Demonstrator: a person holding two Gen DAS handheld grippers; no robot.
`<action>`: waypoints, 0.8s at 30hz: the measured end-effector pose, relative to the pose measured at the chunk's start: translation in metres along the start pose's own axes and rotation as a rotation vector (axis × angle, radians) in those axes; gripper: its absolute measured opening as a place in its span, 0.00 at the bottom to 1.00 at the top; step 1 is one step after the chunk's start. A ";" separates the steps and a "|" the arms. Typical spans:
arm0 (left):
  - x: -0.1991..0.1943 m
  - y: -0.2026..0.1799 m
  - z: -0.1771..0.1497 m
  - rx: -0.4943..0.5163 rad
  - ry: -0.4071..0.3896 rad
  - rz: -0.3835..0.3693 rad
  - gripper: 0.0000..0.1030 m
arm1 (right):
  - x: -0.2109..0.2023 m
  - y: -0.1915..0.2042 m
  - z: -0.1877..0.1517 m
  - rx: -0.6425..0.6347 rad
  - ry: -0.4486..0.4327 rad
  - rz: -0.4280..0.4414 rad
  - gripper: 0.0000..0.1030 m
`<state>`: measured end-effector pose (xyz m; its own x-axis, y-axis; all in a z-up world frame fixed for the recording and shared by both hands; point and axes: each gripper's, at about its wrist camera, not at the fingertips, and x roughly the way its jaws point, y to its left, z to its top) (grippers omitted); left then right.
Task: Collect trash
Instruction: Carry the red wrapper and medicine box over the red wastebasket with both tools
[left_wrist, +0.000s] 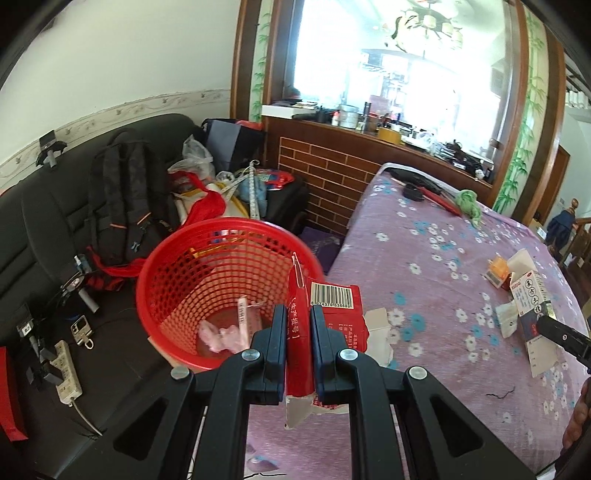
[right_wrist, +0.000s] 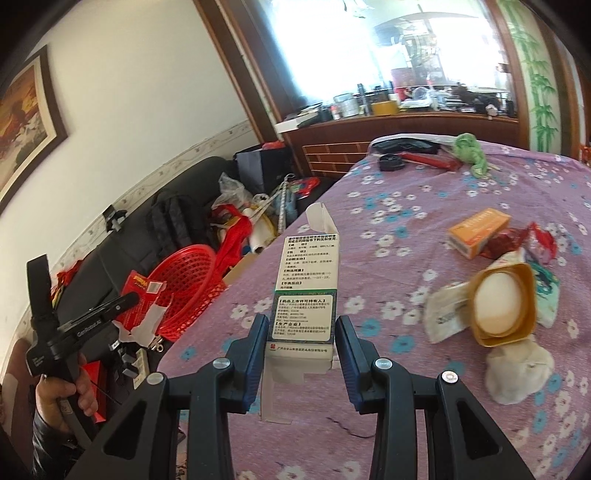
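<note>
Clamped in my left tongs (left_wrist: 299, 339), the red packet (left_wrist: 325, 332) hangs by the red basket (left_wrist: 207, 258) rim; I'd move farther left before releasing. Right tongs (right_wrist: 301, 354), unclenched, straddle the white box (right_wrist: 306, 295) on the bed (right_wrist: 406, 206).

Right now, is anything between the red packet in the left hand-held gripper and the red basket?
Nothing visible blocks it. The left hand-held gripper is shut on the red packet near the red basket rim, whose mouth is open, with only a few scraps at the bottom.

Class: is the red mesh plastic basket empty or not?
Not empty: the red mesh plastic basket holds pink crumpled trash at its bottom.
</note>
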<state>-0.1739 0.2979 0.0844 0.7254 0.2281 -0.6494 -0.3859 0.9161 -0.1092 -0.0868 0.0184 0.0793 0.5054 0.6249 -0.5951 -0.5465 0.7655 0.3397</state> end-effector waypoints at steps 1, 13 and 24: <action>0.000 0.002 0.000 -0.002 0.000 0.005 0.12 | 0.003 0.003 0.000 -0.003 0.003 0.009 0.39; -0.002 0.020 0.005 -0.006 -0.013 0.027 0.12 | 0.025 0.037 0.002 -0.059 0.033 0.081 0.39; 0.008 0.030 0.010 -0.009 -0.010 0.002 0.12 | 0.042 0.054 0.000 -0.076 0.067 0.085 0.39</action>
<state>-0.1745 0.3306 0.0834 0.7304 0.2332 -0.6420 -0.3925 0.9125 -0.1151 -0.0950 0.0863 0.0728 0.4113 0.6732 -0.6145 -0.6355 0.6951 0.3361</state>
